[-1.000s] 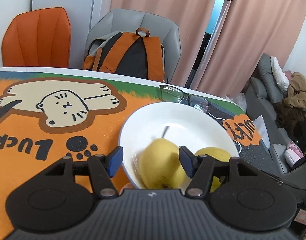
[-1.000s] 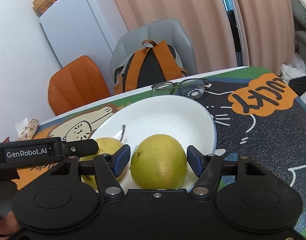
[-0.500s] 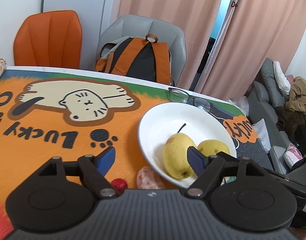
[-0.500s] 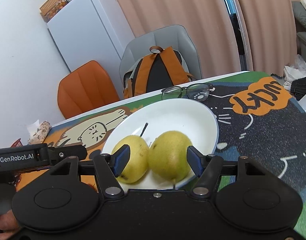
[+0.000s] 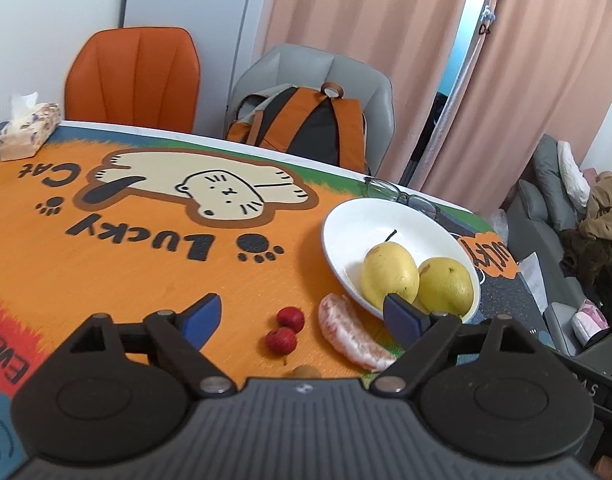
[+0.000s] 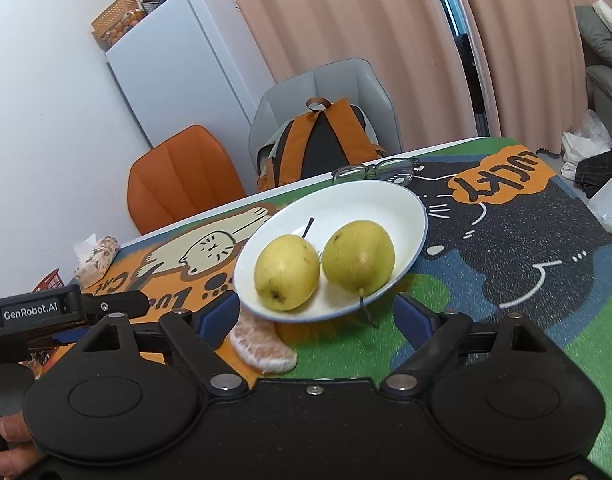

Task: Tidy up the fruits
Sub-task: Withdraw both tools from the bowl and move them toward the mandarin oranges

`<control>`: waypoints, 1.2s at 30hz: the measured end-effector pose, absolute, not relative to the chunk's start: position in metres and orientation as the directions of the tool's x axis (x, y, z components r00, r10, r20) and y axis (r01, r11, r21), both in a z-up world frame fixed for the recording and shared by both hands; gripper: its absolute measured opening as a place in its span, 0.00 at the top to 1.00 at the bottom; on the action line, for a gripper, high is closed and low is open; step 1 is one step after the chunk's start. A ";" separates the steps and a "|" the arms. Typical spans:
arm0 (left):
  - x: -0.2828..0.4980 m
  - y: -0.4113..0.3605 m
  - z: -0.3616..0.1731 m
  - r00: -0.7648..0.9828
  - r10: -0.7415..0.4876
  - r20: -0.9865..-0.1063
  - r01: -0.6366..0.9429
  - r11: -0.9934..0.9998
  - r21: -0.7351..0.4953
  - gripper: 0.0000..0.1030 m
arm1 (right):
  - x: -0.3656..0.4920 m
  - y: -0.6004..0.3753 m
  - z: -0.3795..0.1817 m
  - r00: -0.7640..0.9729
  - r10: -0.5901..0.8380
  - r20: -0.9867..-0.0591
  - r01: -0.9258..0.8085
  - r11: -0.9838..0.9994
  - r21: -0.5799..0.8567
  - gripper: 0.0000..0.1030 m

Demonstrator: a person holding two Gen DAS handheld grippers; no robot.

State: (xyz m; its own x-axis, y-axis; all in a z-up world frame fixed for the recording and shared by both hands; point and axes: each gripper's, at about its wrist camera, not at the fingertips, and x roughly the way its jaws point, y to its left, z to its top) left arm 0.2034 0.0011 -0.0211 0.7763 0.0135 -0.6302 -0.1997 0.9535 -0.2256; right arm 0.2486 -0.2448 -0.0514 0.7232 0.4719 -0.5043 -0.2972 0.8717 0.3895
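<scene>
Your left gripper (image 5: 302,316) is spread wide, jaws just been opening, nothing pinched; between its fingers you only see table mat with small fruit lying on it. Your right gripper (image 6: 318,316) is spread too, jaws just opened, nothing gripped; the near rim of the plate (image 6: 402,200) sits in the gap but the pads are clear of it

Count on the table:
- 1 white plate (image 5: 346,216), holding 2 yellow pears (image 5: 390,272), side by side and touching, both stems visible in the right wrist view
- 1 peeled citrus segment (image 5: 346,332) on the mat just beside the plate's near edge, outside it
- 2 small red fruits (image 5: 284,330) next to each other, just left of the segment in the left wrist view
- 1 small brownish fruit (image 5: 304,371), mostly hidden behind the left gripper body, can't tell what it is
- 1 pair of glasses (image 6: 376,170) beyond the plate
- 1 tissue box (image 5: 28,130) at the far left corner

Behind the table: 2 chairs, 1 orange (image 5: 134,80), 1 grey (image 6: 346,92) with 1 backpack (image 5: 306,124) on it
</scene>
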 end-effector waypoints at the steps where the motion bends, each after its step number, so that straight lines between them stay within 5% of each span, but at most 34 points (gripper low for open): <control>1: 0.200 0.002 -0.021 0.778 0.013 -0.628 -0.199 0.953 -0.228 0.15 | 0.244 -0.245 -0.051 0.726 0.470 -0.503 -0.299 0.873 0.385 0.14; 36: 0.085 0.052 -0.020 0.790 0.026 -0.613 -0.244 0.930 -0.275 0.14 | 0.146 -0.234 -0.027 0.731 0.481 -0.485 -0.373 0.876 0.307 0.05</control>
State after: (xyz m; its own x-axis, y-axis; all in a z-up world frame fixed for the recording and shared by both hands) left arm 0.0847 0.0522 -0.0202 0.7898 0.0262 -0.6128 -0.2444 0.9298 -0.2752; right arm 0.1464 -0.2345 -0.0274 0.7306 0.4807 -0.4849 -0.3725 0.8758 0.3070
